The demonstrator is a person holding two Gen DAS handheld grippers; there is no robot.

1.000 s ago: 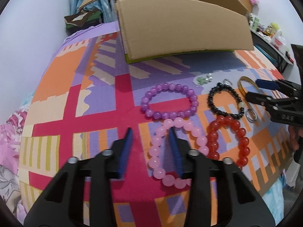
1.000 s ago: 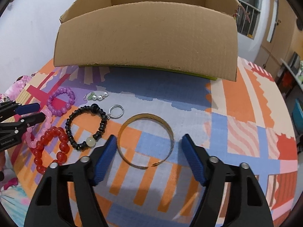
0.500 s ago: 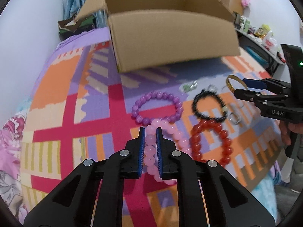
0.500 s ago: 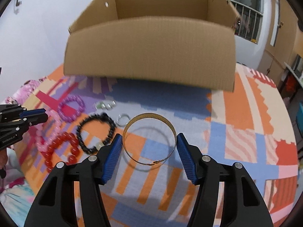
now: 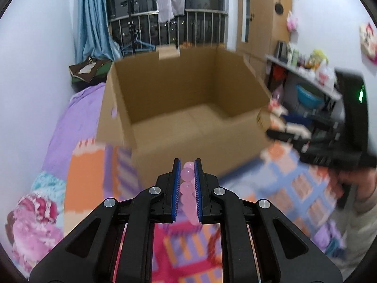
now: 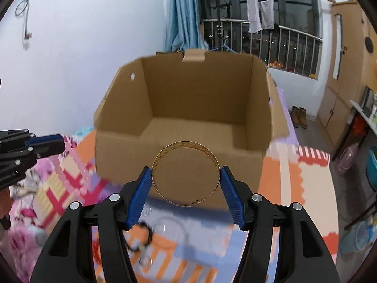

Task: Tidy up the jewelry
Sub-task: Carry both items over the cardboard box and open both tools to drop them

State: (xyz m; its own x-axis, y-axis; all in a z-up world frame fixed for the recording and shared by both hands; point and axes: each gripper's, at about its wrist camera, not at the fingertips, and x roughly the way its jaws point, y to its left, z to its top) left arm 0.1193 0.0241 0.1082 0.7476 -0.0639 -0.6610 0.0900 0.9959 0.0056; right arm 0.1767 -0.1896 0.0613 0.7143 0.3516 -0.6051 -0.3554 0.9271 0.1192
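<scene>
The left gripper has its jaws clenched on the pink bead bracelet, and the right gripper has its jaws pressed against both sides of the gold bangle, holding it upright. Half a second ago both pieces were just being lifted off the patchwork bed cover; now each hangs in the air in front of the open cardboard box, whose bare floor has come into view (earlier only its outer wall showed). From the right wrist, the pink strand dangles loose below the left gripper's tips, off to the left of the box. Counted: two grippers, one pink bracelet, one gold bangle, one box. Left lying on the cover below the right gripper are one black bead bracelet and a faint ring shape, both too blurred to describe further; a red smear below the left gripper cannot be identified
</scene>
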